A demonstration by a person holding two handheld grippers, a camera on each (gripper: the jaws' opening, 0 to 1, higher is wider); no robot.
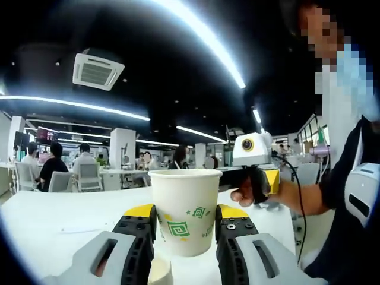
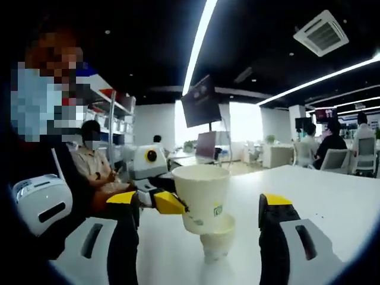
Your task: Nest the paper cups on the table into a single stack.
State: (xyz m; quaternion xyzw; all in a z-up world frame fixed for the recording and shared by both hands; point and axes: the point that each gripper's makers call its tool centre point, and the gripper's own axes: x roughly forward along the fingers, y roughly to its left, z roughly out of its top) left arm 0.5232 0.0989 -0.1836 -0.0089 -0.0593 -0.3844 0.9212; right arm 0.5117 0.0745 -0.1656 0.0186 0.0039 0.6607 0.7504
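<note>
My left gripper [image 1: 185,228] is clamped on a paper cup [image 1: 184,209], one yellow-tipped finger [image 1: 141,221] pressed to each side of its lower wall, and the cup stands upright between them with its open mouth up. Just under that cup, low between my fingers, I can see the rim of a second cup [image 1: 160,272] on the white table [image 1: 53,217]. In the right gripper view the same held cup [image 2: 202,195] sits with its base dipping into the lower cup [image 2: 216,237], which stands on the table [image 2: 332,202]; whether the two touch I cannot tell. The left gripper [image 2: 159,200] comes in there from the left, its yellow tips against the held cup's wall. My right gripper [image 2: 198,231] is released, jaws spread wide with nothing between them, both cups ahead of the gap and nearer its left finger [image 2: 123,228]. In the left gripper view that right gripper [image 1: 256,161] is beyond my right finger, held in a hand [image 1: 244,193]
</note>
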